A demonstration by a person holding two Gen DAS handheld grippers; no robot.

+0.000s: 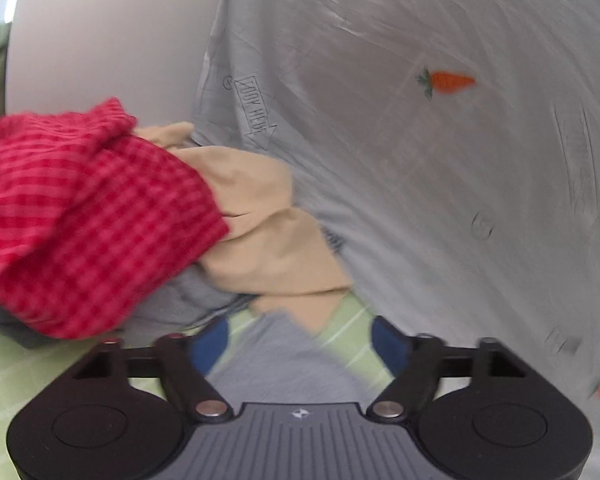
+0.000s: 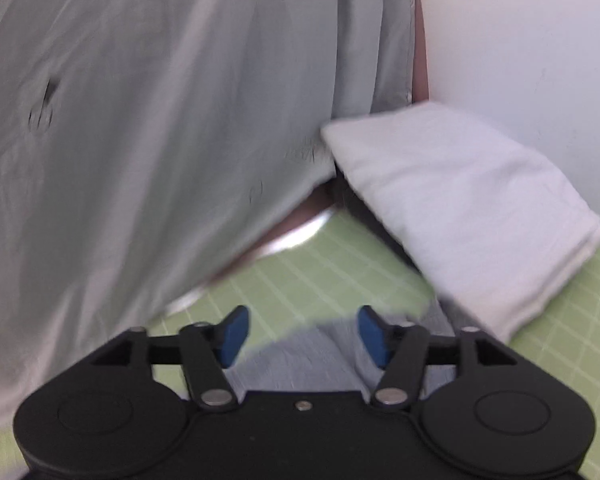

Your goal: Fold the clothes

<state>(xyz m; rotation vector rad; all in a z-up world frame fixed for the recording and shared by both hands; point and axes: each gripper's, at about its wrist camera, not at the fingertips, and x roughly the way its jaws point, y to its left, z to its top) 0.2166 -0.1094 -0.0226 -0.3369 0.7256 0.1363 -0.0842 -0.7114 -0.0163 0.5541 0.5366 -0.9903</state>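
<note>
Left claw (image 1: 296, 344): released, blue pads spread wide with nothing pinched; grey cloth (image 1: 284, 356) lies flat on the green mat just under and between them.
Right claw (image 2: 304, 336): also released, pads apart; the same sort of grey fabric (image 2: 300, 356) sits below its tips, untouched as far as I can tell.
Pile: ahead and to the left of the left claw, a red check cloth (image 1: 92, 216) on top of a tan one (image 1: 268, 240), all crumpled.
White fold (image 2: 460, 208): ahead and right of the right claw, already folded, its long side running away on a slant.
Key relation: the grey piece lies right beneath both claws, spanning from one to the other; my guess is each hand is equally near its own edge. Its long axis I cannot make out.
Person: a grey shirt (image 1: 440, 160) fills the space beyond both claws.
Writing: boxed arrow print (image 1: 256, 108) on the shirt, seemingly "LOOK HERE", upside down and blurred; an orange carrot (image 1: 446, 82) patch too.
Surface: green gridded mat (image 2: 340, 272).
</note>
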